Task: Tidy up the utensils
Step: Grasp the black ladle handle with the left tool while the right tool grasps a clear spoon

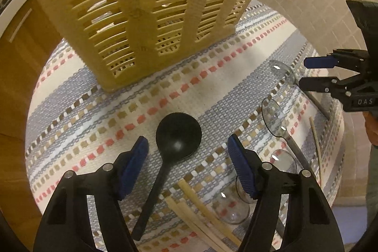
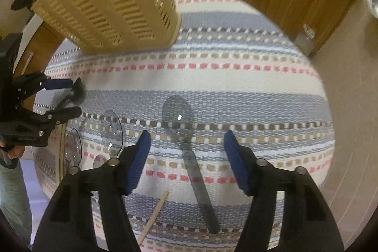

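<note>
Striped mat [image 1: 212, 91] | black ladle [image 1: 177, 138], clear spoon [image 2: 179, 119] | both grippers agape

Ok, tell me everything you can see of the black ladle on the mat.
The black ladle looks like matte plastic: a round, shallow bowl with a dull highlight, and a slim straight handle running down-left toward the camera. It lies flat, bowl up, on the striped woven mat, in front of the yellow slatted basket. The left gripper hangs over it, pads either side of the neck but clear of it. Pale wooden sticks lie right of the handle, not visibly touching.
</note>
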Available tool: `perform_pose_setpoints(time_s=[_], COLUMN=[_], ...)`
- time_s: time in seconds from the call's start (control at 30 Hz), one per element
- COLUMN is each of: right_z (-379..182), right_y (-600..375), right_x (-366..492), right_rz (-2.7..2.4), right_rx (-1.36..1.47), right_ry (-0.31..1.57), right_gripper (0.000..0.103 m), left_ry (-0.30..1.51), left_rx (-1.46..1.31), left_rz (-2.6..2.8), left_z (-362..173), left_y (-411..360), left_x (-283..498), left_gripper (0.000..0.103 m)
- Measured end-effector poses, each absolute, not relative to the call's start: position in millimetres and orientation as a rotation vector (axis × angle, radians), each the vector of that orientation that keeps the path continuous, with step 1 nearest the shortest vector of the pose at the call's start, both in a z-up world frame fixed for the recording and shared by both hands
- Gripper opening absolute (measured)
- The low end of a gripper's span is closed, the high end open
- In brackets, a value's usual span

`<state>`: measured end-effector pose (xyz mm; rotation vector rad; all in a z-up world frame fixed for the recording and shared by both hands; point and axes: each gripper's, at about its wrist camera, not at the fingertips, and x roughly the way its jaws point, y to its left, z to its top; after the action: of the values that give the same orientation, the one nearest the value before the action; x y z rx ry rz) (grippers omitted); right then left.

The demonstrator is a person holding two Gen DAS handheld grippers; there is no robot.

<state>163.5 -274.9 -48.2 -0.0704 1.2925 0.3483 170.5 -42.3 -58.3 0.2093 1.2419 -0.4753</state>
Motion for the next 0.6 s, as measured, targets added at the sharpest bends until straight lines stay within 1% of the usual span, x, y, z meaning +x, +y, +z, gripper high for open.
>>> perform_pose_setpoints(time_s=[0.07,0.17,0.23,0.37,0.43,0.5,0.53,0.6], right_z=[-53,-60,-61,-61,-61,-61,-60,-59], right_y=[-267,-254,-245,-230,-223,-220,-219,-218], right_x=[166,171,173,173,172,171,169,167], right_rz=[0.354,0.355,0.336,0.349,0.344,0.355,0.359,0.351], right_rx=[-0.108,-0.165,-0.231,-0.288,-0.315,-0.307,-0.3,-0.303], right_ry=[1.315,1.352,1.357,1.379,1.369,1.362,1.359,1.348], right_gripper=[0.058,0.049,0.045,0.022,0.021,0.015,0.01,0.01], left_ry=[1.25,1.261,1.27,1.276,1.279,1.274,1.268,1.248], left_rx=[0.226,0.252,0.275,0.33,0.321,0.297,0.294,0.291], left_rz=[-0.464,-0.437,-0.411,-0.354,-0.337,-0.336,-0.332,-0.321], left_z=[-60,-62,-63,-67,-64,-63,-63,-62], left_y=[-50,-60,-66,-81,-78,-78,-78,-79], left_x=[173,177,179,183,185,187,187,184], left_gripper=[0.066,0.064,0.061,0.044,0.037,0.036,0.036,0.035])
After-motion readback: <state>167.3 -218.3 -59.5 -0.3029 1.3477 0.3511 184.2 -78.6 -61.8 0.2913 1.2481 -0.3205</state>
